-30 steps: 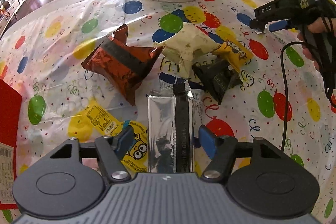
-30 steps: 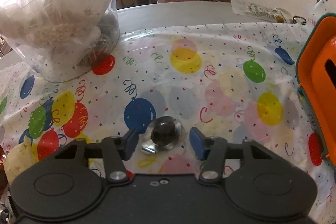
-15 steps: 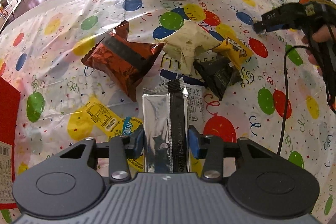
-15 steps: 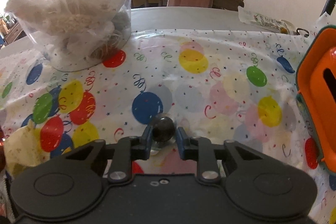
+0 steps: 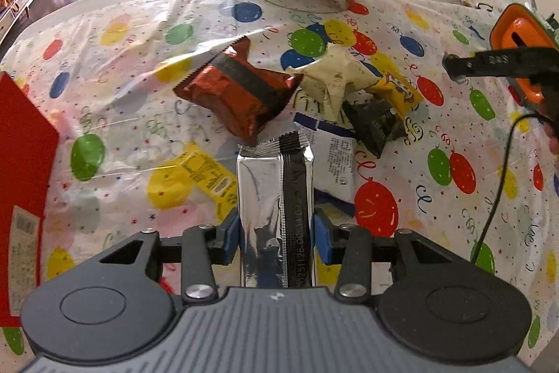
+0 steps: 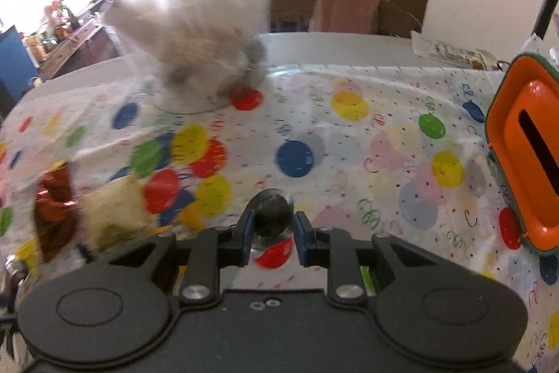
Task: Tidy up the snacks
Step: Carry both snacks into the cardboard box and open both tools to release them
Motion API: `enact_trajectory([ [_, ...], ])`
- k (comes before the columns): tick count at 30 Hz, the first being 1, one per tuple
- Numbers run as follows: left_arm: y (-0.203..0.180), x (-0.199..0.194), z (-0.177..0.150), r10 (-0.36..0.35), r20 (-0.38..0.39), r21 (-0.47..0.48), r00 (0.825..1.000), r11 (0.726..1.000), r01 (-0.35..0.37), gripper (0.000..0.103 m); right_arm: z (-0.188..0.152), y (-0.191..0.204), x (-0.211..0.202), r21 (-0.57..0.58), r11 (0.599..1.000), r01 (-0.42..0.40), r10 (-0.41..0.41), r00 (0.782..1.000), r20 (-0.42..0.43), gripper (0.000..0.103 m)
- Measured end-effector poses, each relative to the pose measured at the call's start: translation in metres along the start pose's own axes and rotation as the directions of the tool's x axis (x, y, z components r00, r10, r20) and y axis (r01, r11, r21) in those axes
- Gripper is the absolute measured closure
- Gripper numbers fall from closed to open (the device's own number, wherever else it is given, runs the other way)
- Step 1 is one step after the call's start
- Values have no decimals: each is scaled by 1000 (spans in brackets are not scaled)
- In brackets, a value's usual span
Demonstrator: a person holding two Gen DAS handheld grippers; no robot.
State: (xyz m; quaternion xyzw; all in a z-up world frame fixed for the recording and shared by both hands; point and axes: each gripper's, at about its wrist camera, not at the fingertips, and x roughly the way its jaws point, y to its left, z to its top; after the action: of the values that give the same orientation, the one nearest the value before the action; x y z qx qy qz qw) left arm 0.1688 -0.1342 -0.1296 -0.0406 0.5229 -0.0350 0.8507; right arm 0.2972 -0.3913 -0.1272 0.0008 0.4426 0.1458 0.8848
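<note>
A: Claw first: the left claw [image 5: 276, 242] is clamped on the silver bar [image 5: 276, 194], blue pads pressed against both long edges. A second ago those jaws stood wide on either side of it; they have just been closing, and half a second back they had already met the wrapper.

B: And where does the bar sit?

A: Upright between the pads, its crimped end pointing to twelve o'clock at the heap. It looks lifted a little off the counter [image 5: 401, 233], since more of the white packet [image 5: 335, 163] beneath it shows than before.

B: The other side?

A: The right claw [image 6: 273, 229] is together on a small dark round candy [image 6: 272, 214] in clear wrap. It lay loose between open jaws a second ago; now it rides between the pads, and the blur suggests that hand is travelling.

B: What remains?

A: At twelve o'clock from the bar lies the red foil pack [image 5: 241, 93]; towards one o'clock are the cream pouch [image 5: 335, 76], the black packet [image 5: 375, 124] and the yellow packet [image 5: 398, 91]. An orange box [image 6: 527, 156] stands at three o'clock from the candy.

B: So?

A: Two snacks are secured at once. I'd judge the pick finished and the carry next, with the pile still to sort.
</note>
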Motion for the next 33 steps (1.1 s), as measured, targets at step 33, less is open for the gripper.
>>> enact_trajectory([
  [33, 186, -159, -44, 26, 119, -91, 993, 996, -15, 61, -30, 261, -124, -276, 925, -262, 282, 959, 36, 80],
])
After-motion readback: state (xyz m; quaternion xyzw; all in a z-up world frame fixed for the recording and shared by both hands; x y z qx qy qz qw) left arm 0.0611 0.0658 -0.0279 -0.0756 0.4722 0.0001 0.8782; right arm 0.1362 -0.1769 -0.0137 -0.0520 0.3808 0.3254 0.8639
